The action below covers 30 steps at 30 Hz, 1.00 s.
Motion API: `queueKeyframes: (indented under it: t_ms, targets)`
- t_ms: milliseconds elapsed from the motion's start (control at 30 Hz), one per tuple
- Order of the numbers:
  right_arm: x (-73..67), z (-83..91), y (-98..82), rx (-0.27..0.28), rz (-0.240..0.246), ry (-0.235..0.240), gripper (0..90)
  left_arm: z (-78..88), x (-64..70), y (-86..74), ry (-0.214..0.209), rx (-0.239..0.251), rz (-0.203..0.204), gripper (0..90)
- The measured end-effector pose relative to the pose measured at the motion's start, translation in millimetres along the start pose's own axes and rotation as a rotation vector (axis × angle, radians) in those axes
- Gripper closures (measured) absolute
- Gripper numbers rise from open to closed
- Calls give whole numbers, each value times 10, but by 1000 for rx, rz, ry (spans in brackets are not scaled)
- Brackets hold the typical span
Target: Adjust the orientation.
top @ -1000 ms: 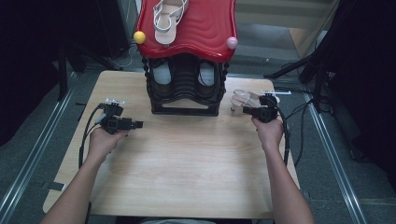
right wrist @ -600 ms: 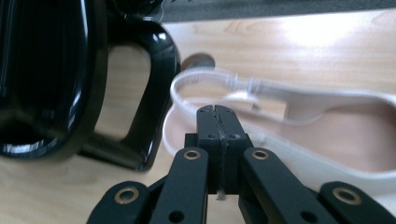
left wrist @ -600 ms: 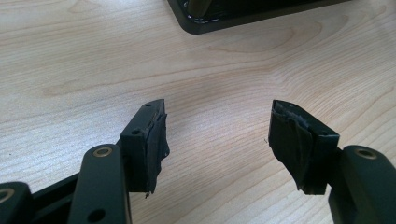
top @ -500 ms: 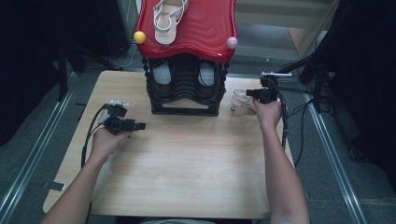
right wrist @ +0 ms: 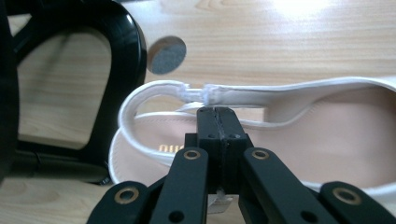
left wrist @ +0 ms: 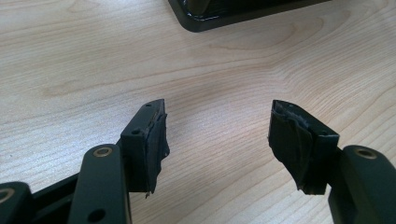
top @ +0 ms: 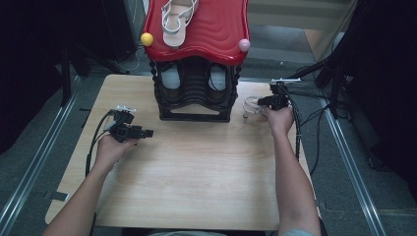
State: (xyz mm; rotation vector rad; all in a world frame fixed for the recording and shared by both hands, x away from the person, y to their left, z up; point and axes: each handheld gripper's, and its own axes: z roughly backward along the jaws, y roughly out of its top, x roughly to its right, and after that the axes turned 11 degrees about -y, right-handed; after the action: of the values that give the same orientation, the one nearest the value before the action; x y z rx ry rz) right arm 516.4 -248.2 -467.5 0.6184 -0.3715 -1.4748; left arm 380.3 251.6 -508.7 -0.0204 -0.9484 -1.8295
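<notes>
From the high view, a black shoe rack (top: 194, 96) with a red top (top: 216, 34) stands at the far middle of the wooden table (top: 196, 187); one white sandal (top: 173, 22) lies on the red top, and a second white sandal (top: 252, 105) lies on the table just right of the rack. The right gripper (top: 271, 101) reaches forward on a nearly straight arm and meets that second sandal, so the step in hand looks like picking it up, probably to place it on the rack. The left gripper (top: 140, 132) rests low near the table's left side, well apart from the rack, wrist bent inward, pointing right. In the left gripper view, the left gripper (left wrist: 217, 135) has its jaws spread wide over bare wood, holding nothing. In the right gripper view, the right gripper (right wrist: 217, 121) has its jaws pressed together over the sandal's (right wrist: 327, 135) heel end, apparently pinching a thin strap just below the back strap (right wrist: 196, 93). The next move likely calls for a steady lift clear of the rack's black frame (right wrist: 123, 51).
</notes>
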Motion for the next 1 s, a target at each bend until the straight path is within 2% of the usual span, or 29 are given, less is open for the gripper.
queueKeyframes:
  t_ms: [67, 267, 500, 733, 1000]
  targets:
    - [11, 3, -19, -12, 19, -7, 900, 11, -10, 0, 8, -2, -9, 375]
    - [106, 25, -108, -16, 9, -3, 900, 73, -77, -3, 5, 20, 22, 376]
    - [152, 100, -131, -23, 34, -6, 900, 65, -64, -7, 4, 16, 19, 375]
    - [224, 140, -204, -29, 40, -9, 900, 80, -94, -12, -1, 19, 30, 375]
    - [348, 162, -220, -40, 25, -27, 900, 71, -93, -15, -4, 17, 33, 375]
